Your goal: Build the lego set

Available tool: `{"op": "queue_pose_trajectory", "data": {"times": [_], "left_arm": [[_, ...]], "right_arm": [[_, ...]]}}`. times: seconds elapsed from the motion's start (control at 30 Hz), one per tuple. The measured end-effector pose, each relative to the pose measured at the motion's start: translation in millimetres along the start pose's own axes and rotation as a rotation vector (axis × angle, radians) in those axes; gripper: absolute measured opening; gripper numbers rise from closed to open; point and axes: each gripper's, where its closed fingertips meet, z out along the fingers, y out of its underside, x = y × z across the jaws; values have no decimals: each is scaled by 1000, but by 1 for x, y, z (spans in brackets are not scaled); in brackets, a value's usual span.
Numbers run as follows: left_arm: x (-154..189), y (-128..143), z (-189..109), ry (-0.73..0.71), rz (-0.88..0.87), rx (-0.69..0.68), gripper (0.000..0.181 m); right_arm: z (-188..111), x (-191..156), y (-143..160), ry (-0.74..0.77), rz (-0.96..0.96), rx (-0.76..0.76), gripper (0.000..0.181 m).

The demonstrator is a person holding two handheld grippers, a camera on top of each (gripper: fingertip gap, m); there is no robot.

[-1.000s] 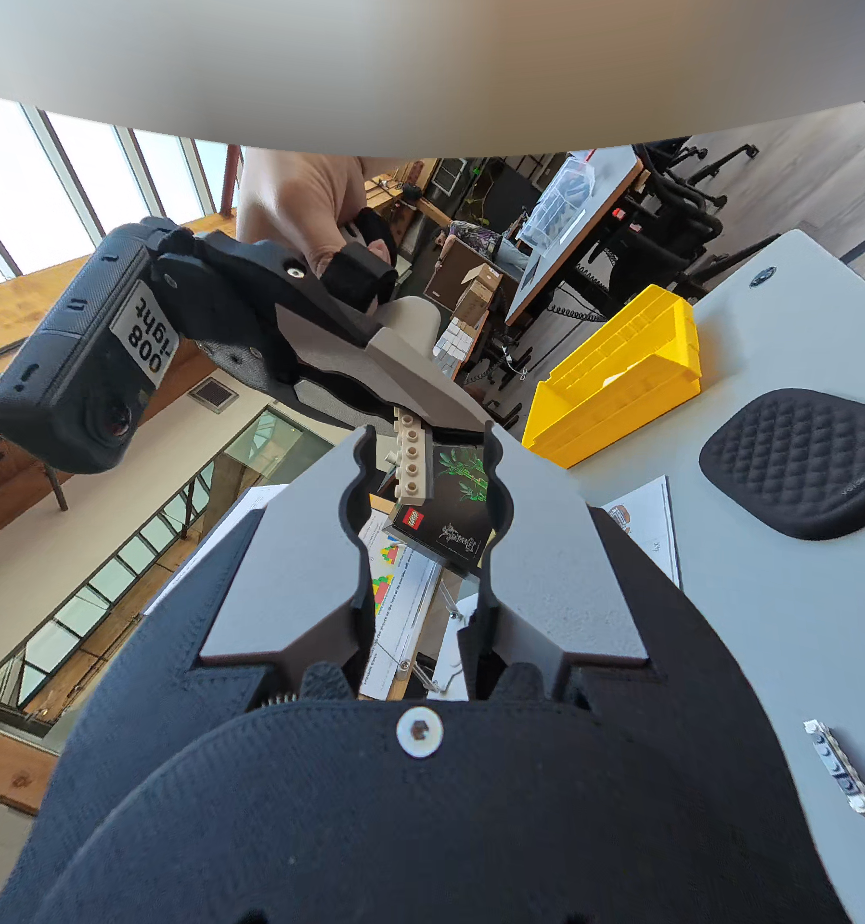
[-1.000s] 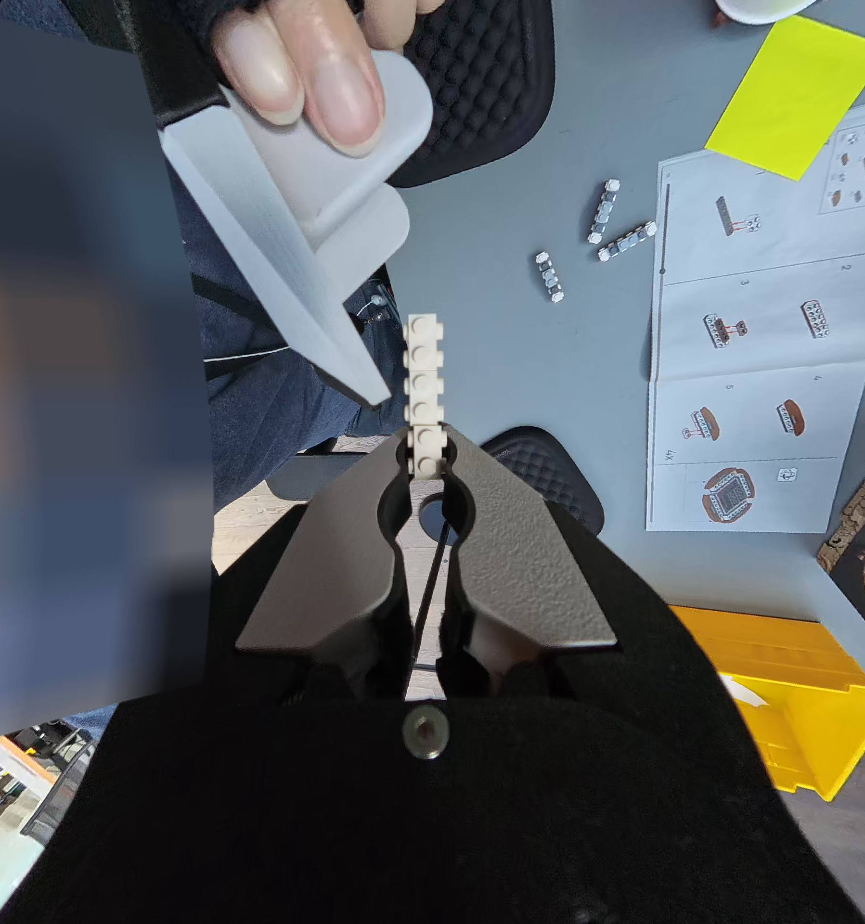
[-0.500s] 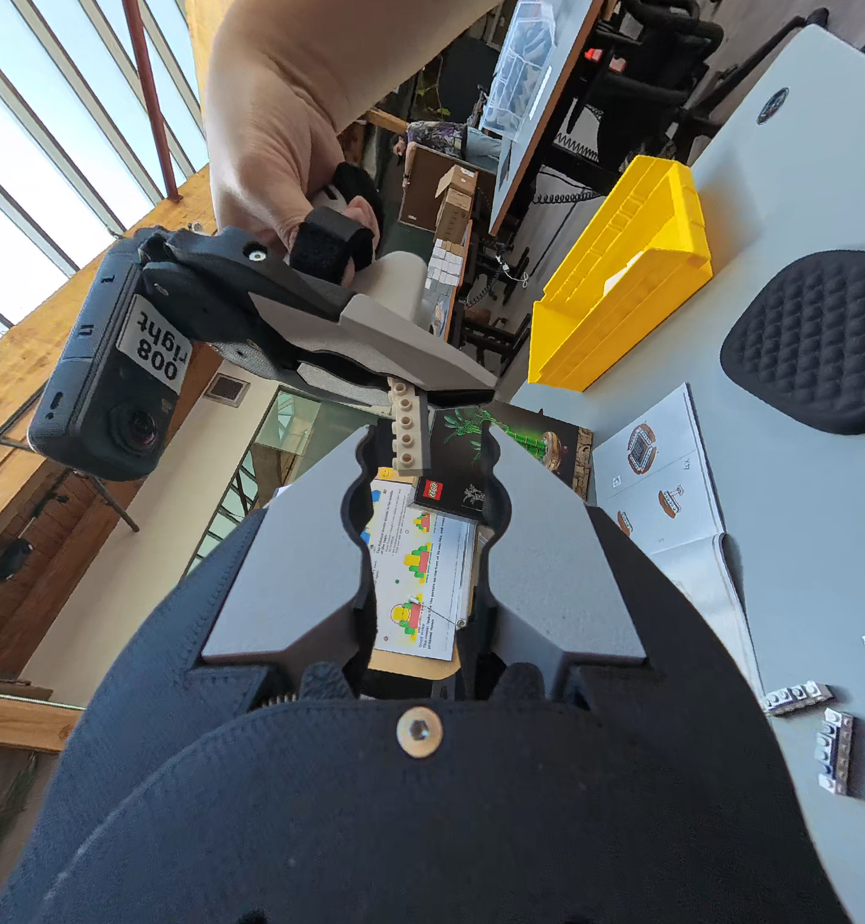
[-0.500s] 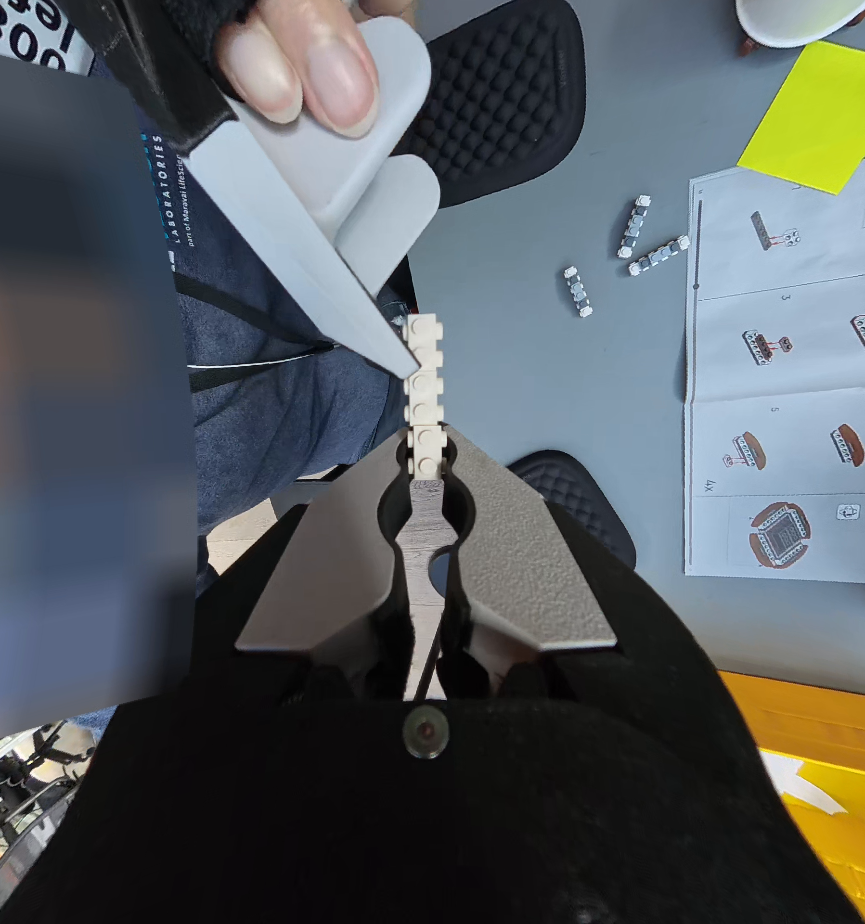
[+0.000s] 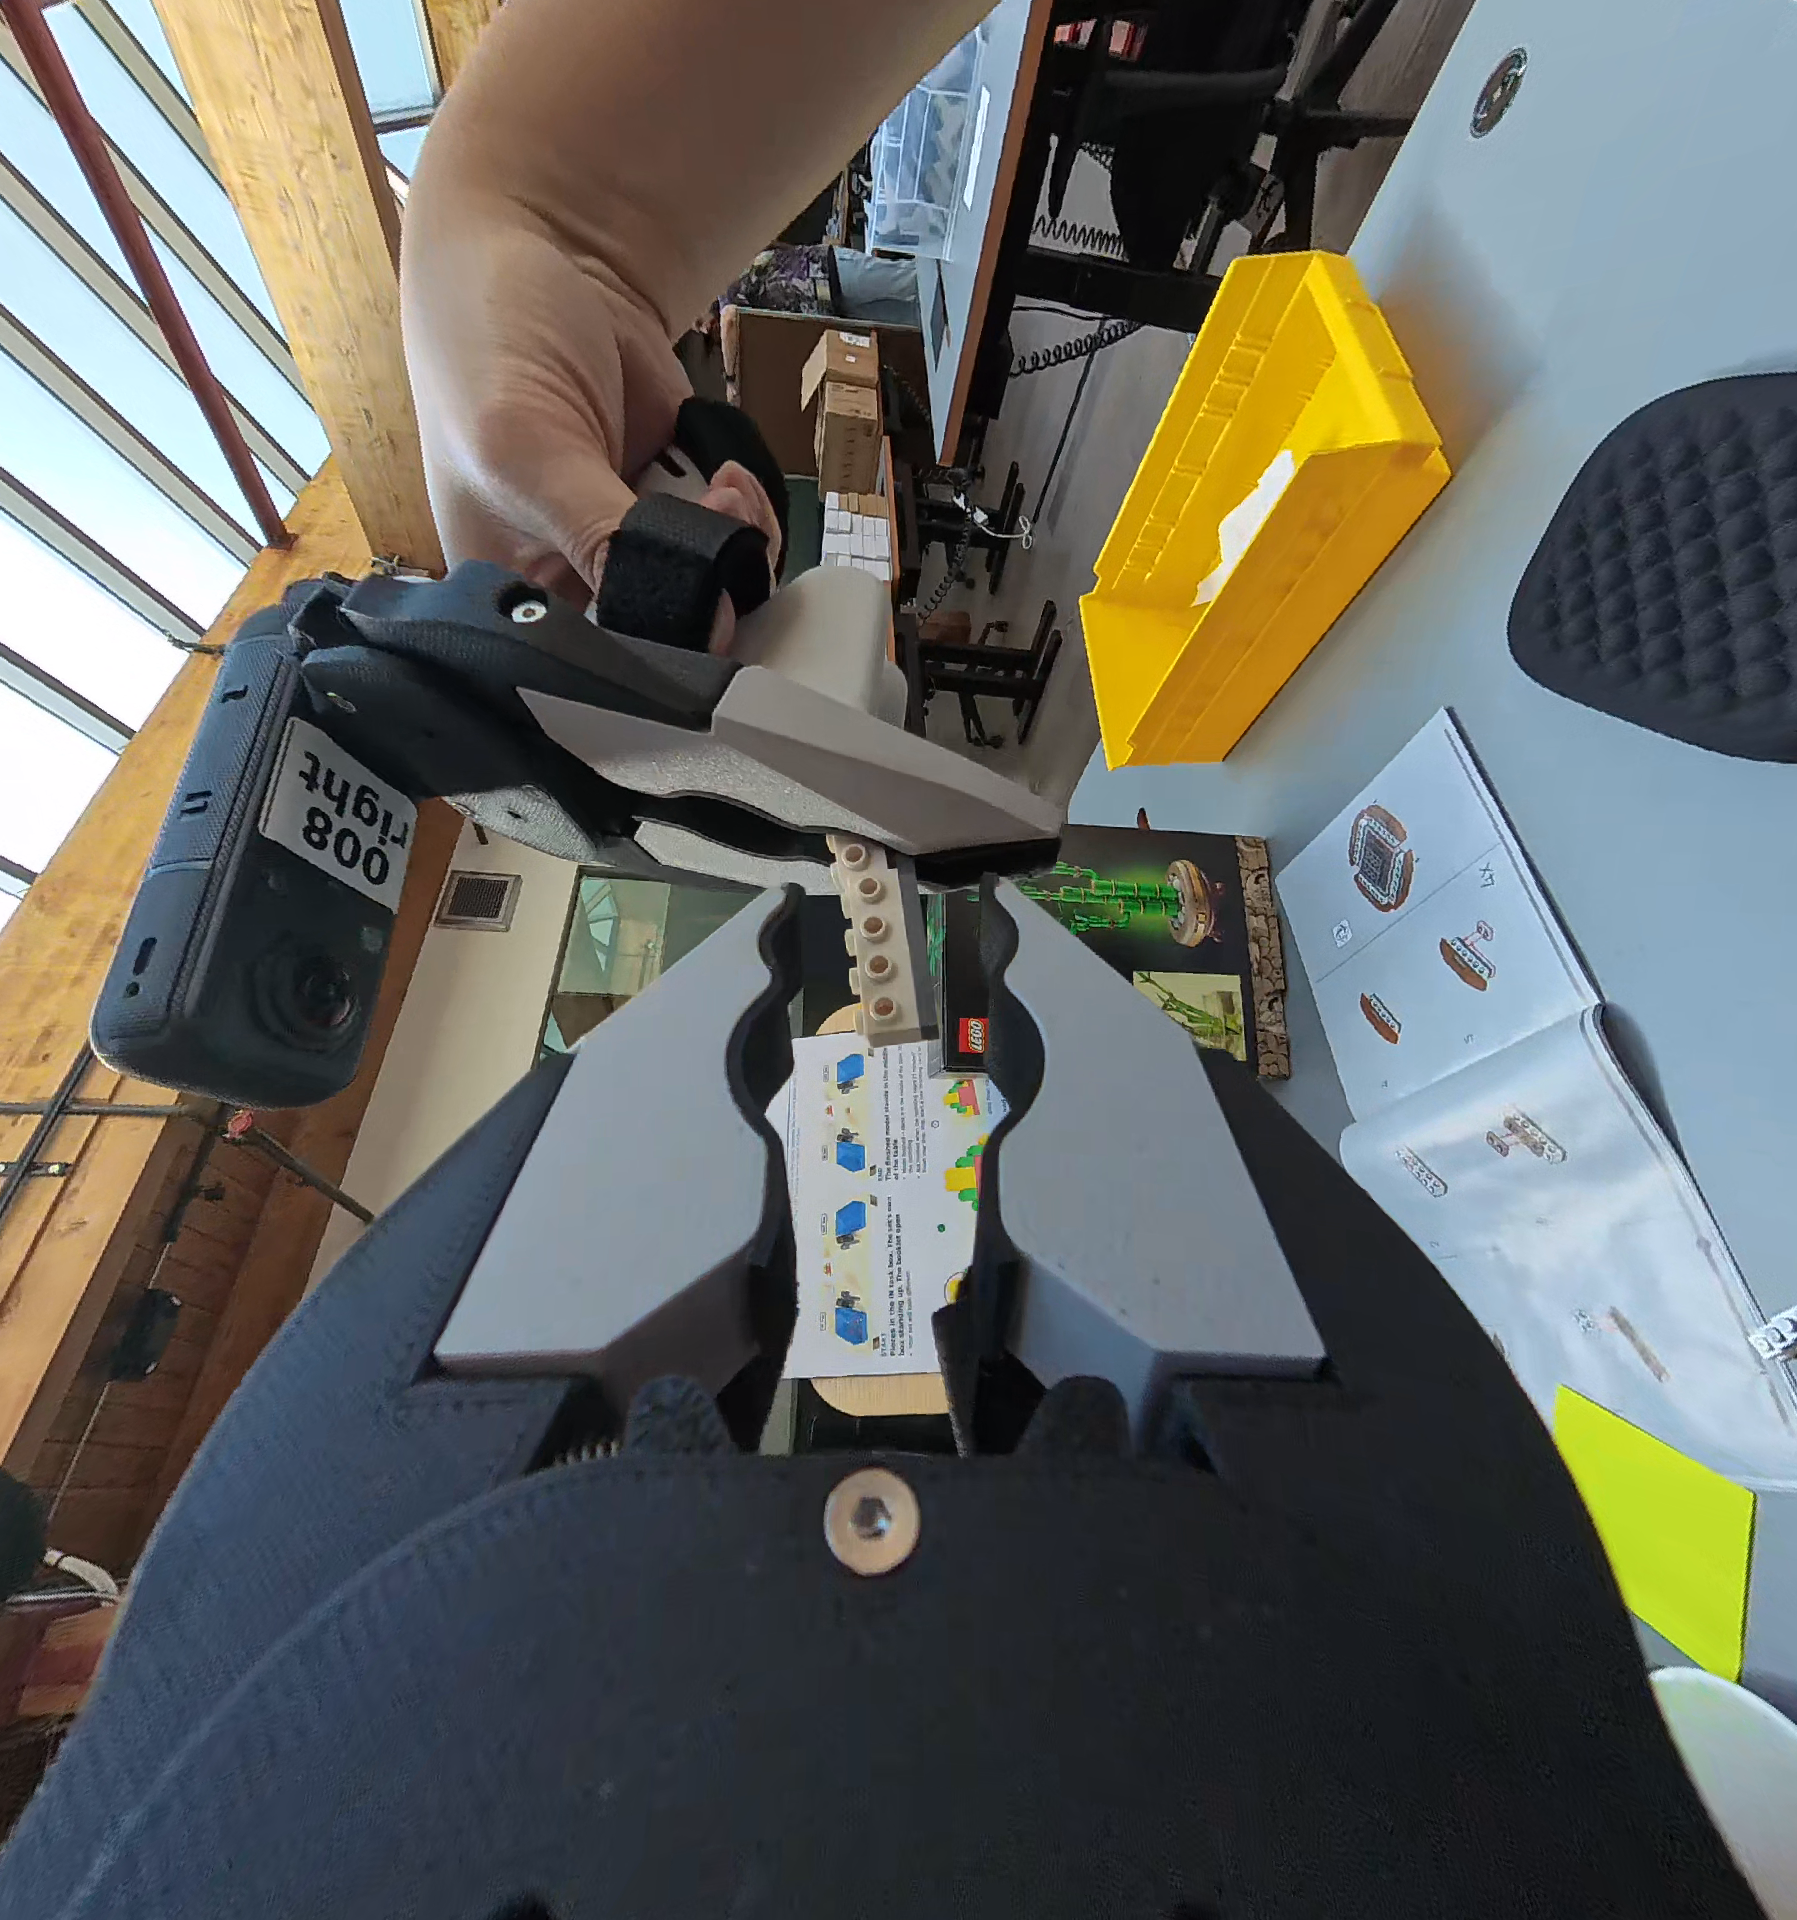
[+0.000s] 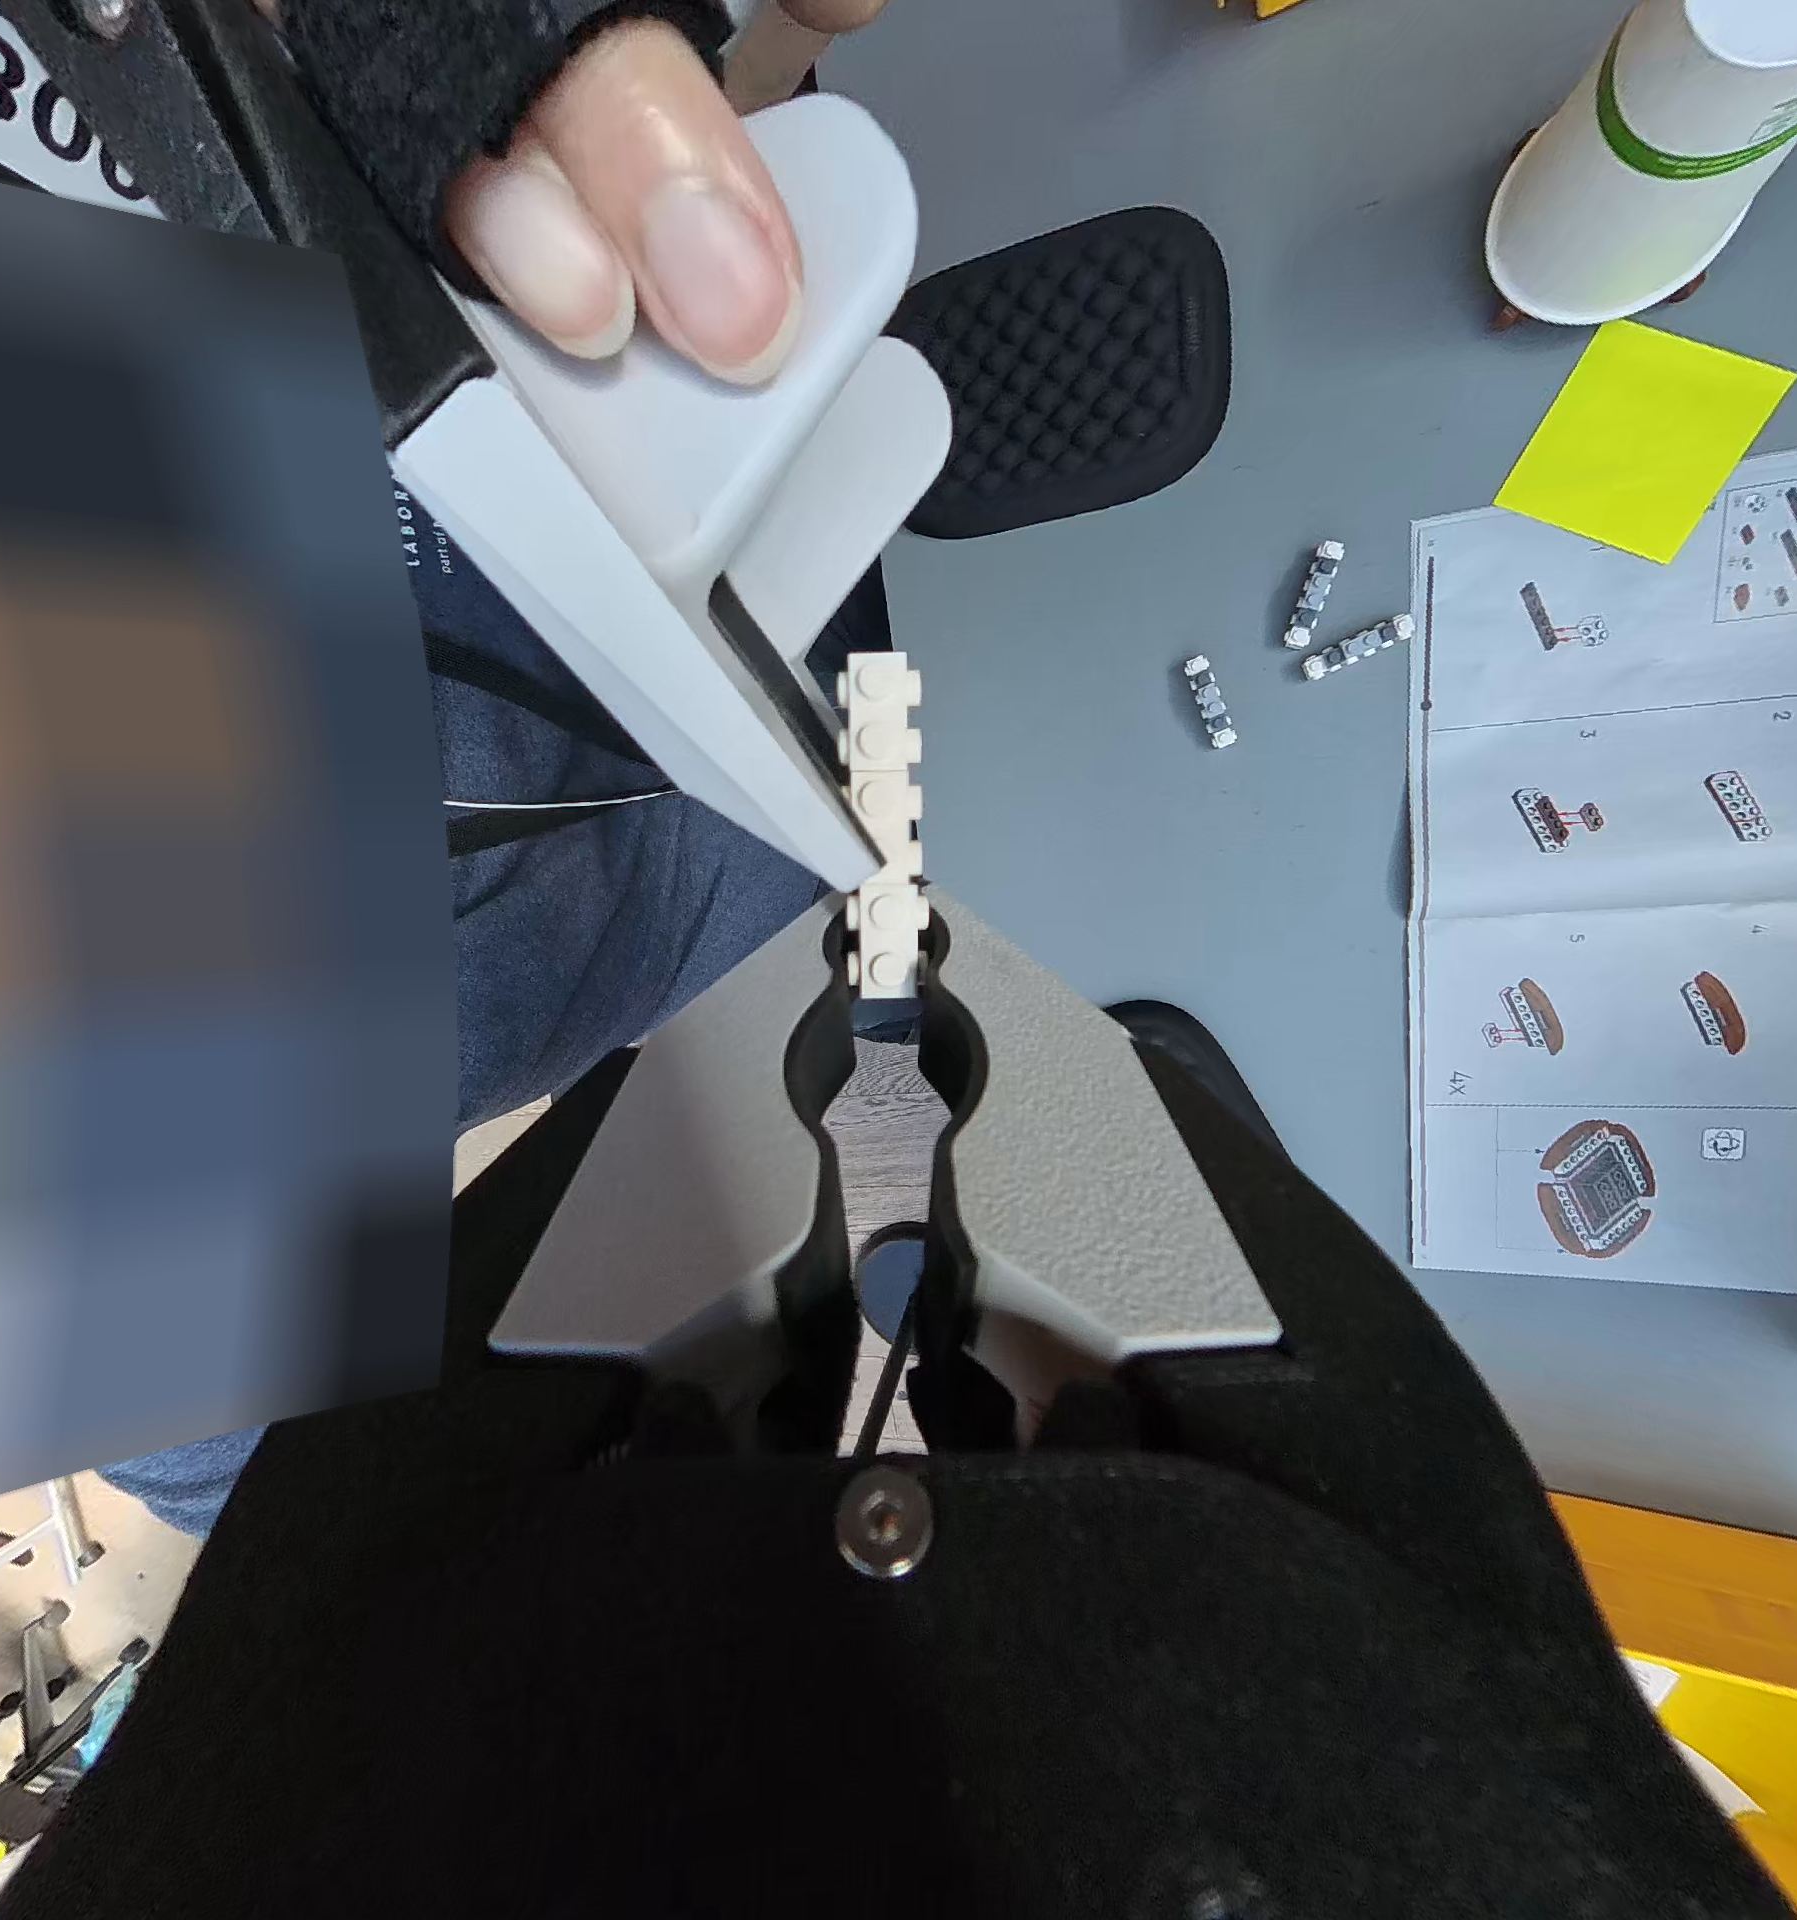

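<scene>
My right gripper (image 6: 886, 925) is shut on the lower end of a white studded brick strip (image 6: 881, 769), which sticks straight out from its tips above the table edge. My left gripper (image 5: 886, 902) is open, and the strip (image 5: 878, 956) hangs between its fingertips without clear contact. In the right wrist view the left gripper (image 6: 832, 748) comes in from the upper left, one fingertip (image 6: 852, 868) against the strip's side. In the left wrist view the right gripper (image 5: 977, 847) reaches in from the left.
Three small grey-and-white brick assemblies (image 6: 1211, 701) lie on the grey table (image 6: 1133, 883) beside the open instruction booklet (image 6: 1621, 883). A yellow sheet (image 6: 1642, 436), a paper cup (image 6: 1652, 156), a black pad (image 6: 1060, 364), a yellow bin (image 5: 1258, 499) and the set's box (image 5: 1164, 935) are around. Left and right tips are no more than a few centimetres apart.
My left gripper has closed in on the strip, so its open fingers now straddle it. My right gripper has kept its hold on the strip throughout.
</scene>
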Motion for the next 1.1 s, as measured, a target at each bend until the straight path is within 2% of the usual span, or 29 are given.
{"op": "queue_pose_trajectory", "data": {"times": [0.37, 0.7, 0.77, 1.1], "left_arm": [[1, -10, 4, 18, 55, -8, 24], [5, -3, 4, 2, 78, -19, 18], [5, -1, 4, -16, 86, -11, 12], [12, 8, 3, -8, 61, -7, 11]], "right_arm": [[3, -3, 7, 24, -16, -30, 4], [5, 2, 4, 19, -5, -36, 4], [7, 3, 3, -3, 16, -33, 4], [15, 10, 0, -16, 18, -48, 4]]}}
